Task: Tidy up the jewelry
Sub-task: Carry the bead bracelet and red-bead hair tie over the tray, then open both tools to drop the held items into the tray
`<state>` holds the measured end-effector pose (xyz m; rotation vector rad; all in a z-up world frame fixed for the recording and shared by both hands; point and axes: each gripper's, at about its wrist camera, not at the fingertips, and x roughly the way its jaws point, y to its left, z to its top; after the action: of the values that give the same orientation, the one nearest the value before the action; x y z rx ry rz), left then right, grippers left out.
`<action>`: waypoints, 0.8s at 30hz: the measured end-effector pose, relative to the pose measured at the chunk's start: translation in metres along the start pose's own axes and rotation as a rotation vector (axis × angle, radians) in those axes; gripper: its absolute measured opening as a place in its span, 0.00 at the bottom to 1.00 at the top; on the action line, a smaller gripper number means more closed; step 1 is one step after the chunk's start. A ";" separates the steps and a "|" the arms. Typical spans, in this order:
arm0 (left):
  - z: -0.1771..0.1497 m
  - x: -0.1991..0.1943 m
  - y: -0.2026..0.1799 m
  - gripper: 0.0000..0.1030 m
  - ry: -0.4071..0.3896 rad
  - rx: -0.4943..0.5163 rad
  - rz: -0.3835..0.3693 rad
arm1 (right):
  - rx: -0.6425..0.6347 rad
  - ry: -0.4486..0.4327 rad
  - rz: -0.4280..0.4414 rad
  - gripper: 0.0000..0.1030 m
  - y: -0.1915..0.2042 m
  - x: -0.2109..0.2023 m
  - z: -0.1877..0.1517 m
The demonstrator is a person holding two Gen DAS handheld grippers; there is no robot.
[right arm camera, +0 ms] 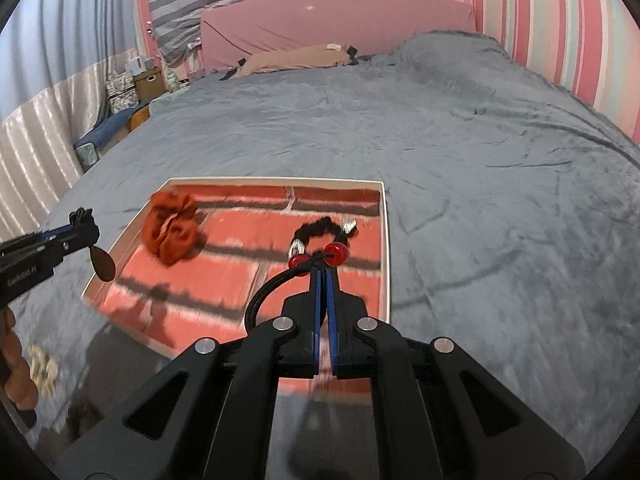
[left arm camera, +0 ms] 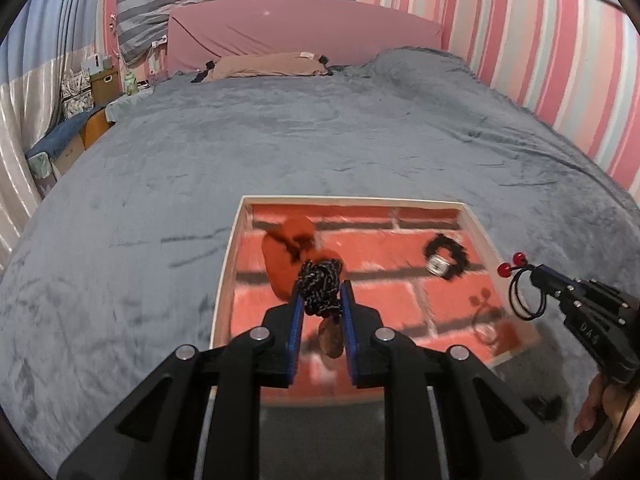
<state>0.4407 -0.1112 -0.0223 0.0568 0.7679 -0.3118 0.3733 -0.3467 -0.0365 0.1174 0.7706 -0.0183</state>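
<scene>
A shallow tray (left arm camera: 352,199) with a cream rim and a red brick-pattern floor lies on the grey bed. My left gripper (left arm camera: 320,300) hangs over its left half, shut on a bunched black braided necklace (left arm camera: 320,286) whose brown pendant (left arm camera: 331,340) dangles below. From the right wrist view the left gripper (right arm camera: 82,220) and pendant (right arm camera: 103,264) show at the tray's left edge. My right gripper (right arm camera: 323,270) is shut on a black elastic hair tie with two red beads (right arm camera: 336,255), over the tray's right part. In the tray lie an orange scrunchie (right arm camera: 172,228) and a black fuzzy band with silver charms (right arm camera: 320,230).
The grey blanket (left arm camera: 280,140) spreads wide around the tray, with a tan pillow (left arm camera: 268,65) and pink headboard at the far end. A pale beige item (right arm camera: 42,364) lies on the bed near a hand (right arm camera: 16,368). A small dark item (left arm camera: 544,406) lies near the tray's right corner.
</scene>
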 end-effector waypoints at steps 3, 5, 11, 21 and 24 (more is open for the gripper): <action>0.011 0.027 0.010 0.18 0.022 -0.025 0.005 | 0.003 0.019 -0.027 0.04 -0.003 0.027 0.013; 0.015 0.044 0.015 0.18 0.035 -0.028 0.014 | 0.003 0.034 -0.039 0.04 -0.005 0.043 0.018; 0.016 0.087 0.022 0.18 0.081 0.009 0.061 | -0.040 0.108 -0.073 0.04 -0.006 0.089 0.017; 0.003 0.109 0.029 0.19 0.132 -0.002 0.060 | -0.089 0.182 -0.086 0.05 0.002 0.111 0.012; 0.004 0.111 0.034 0.19 0.149 -0.018 0.051 | -0.098 0.204 -0.095 0.06 0.003 0.113 0.011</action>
<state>0.5286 -0.1080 -0.0986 0.0834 0.9158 -0.2544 0.4626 -0.3416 -0.1072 -0.0115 0.9791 -0.0592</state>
